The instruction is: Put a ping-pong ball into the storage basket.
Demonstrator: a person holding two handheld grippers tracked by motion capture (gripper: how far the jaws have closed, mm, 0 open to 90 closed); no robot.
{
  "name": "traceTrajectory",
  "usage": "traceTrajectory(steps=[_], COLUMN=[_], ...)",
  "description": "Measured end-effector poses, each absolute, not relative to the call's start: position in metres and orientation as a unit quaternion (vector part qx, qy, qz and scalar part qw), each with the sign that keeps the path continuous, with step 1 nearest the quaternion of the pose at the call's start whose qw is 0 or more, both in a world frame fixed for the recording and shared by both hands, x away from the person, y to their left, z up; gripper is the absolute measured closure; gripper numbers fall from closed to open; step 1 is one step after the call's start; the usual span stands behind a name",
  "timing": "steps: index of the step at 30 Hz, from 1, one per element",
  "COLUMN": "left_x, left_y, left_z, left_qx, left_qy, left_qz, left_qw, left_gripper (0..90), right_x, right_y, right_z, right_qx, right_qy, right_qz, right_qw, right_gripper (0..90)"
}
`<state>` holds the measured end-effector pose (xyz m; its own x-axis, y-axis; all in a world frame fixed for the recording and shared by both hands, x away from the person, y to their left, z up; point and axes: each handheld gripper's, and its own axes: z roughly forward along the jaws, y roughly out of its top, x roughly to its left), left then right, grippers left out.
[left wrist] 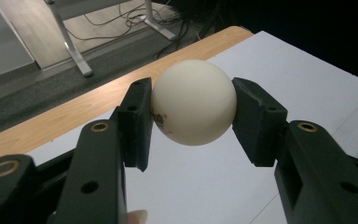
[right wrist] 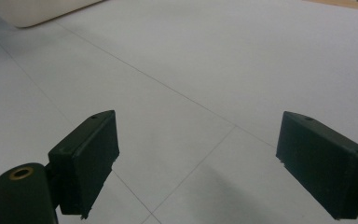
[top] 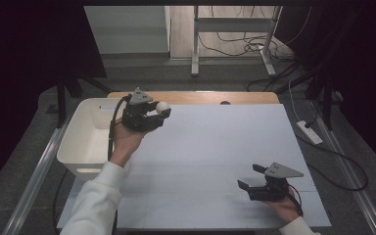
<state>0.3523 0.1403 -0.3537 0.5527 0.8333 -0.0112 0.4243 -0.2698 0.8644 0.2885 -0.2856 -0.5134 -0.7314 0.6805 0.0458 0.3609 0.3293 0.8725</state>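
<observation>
High view: nearest you, your right gripper (top: 252, 182) idles low over the white table sheet (top: 215, 147), jaws wide apart and empty. Farther off, your left gripper (top: 162, 111) pinches the small cream-white ball (top: 163, 106), lifted just beside the white plastic bin (top: 85, 137), likely for dropping in.

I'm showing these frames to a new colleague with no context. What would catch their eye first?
First, the white ball pinched between the jaws of the left gripper, held up beside the white bin at the table's left edge. Next, the right gripper, low over the near right of the white tabletop, its jaws spread wide around nothing.
</observation>
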Motion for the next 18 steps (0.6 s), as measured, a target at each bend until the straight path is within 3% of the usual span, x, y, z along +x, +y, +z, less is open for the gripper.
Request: traceTrajectory(steps=[18], left_x=[0.344], left_y=[0.167], left_z=[-0.350], left_qx=[0.747], left_qy=[0.438], left_qz=[0.245], left_qw=[0.436], left_gripper=[50.7], right_x=[0.289], right_y=[-0.286], right_z=[-0.514], right_qx=[0.328], right_qy=[0.798], right_qz=[0.478], right_qw=[0.168], right_gripper=[12.7])
